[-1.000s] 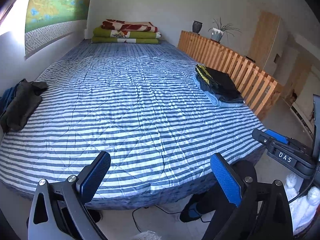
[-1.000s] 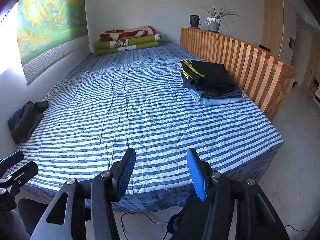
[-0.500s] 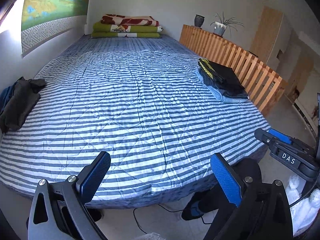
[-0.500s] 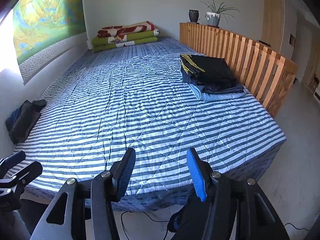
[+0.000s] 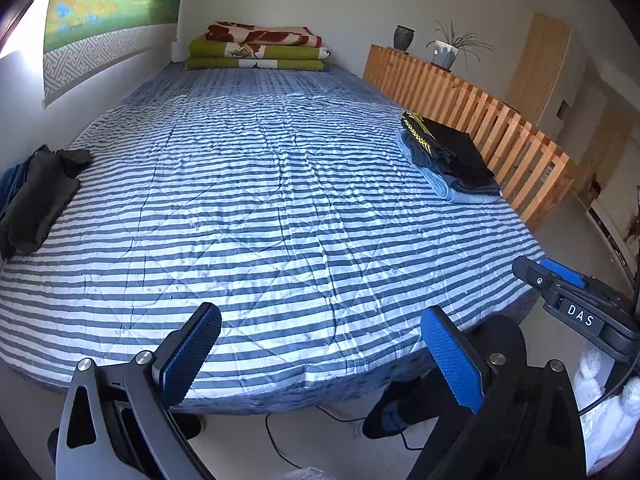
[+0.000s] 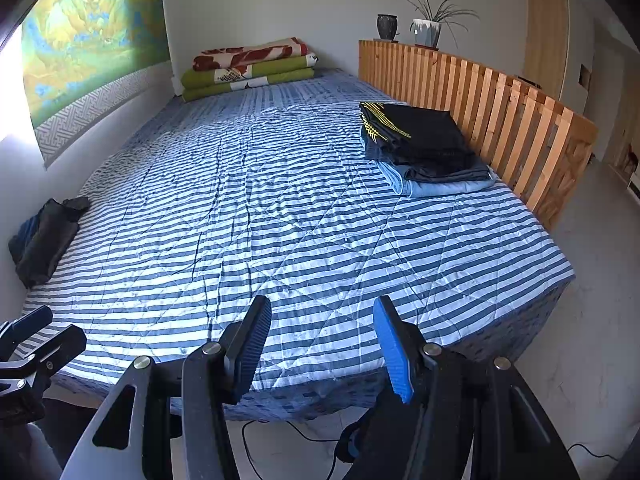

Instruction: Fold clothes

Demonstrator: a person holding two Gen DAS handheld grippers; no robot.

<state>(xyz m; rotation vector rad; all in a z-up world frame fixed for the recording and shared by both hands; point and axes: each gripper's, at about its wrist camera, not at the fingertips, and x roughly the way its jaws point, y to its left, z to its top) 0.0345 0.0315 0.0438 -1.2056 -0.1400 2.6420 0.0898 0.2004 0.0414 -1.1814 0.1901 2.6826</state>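
Hovering at the foot of the bed (image 5: pixel 280 208), both tools empty. Left tool (image 5: pixel 320 356): pads wide apart, nothing between them. Right tool (image 6: pixel 320 352): pads apart too, narrower gap, nothing held.

Unfolded clothes: a dark crumpled bundle (image 5: pixel 36 196) lying on the striped cover, ahead and far to the left of the left tool, against the wall side. Seen from the right tool it sits further left again (image 6: pixel 44 236), beyond the left tool's arm. Long axis of the bundle runs roughly away from the tools, along the bed's length.

Finished stack (image 6: pixel 424 148): folded dark and light-blue items, ahead and to the right of the right tool, next to the slatted wooden rail (image 6: pixel 500 112).

Judgement: the bundle is the next item; the left hand is nearer. Reach goes forward and leftward, well apart for now.
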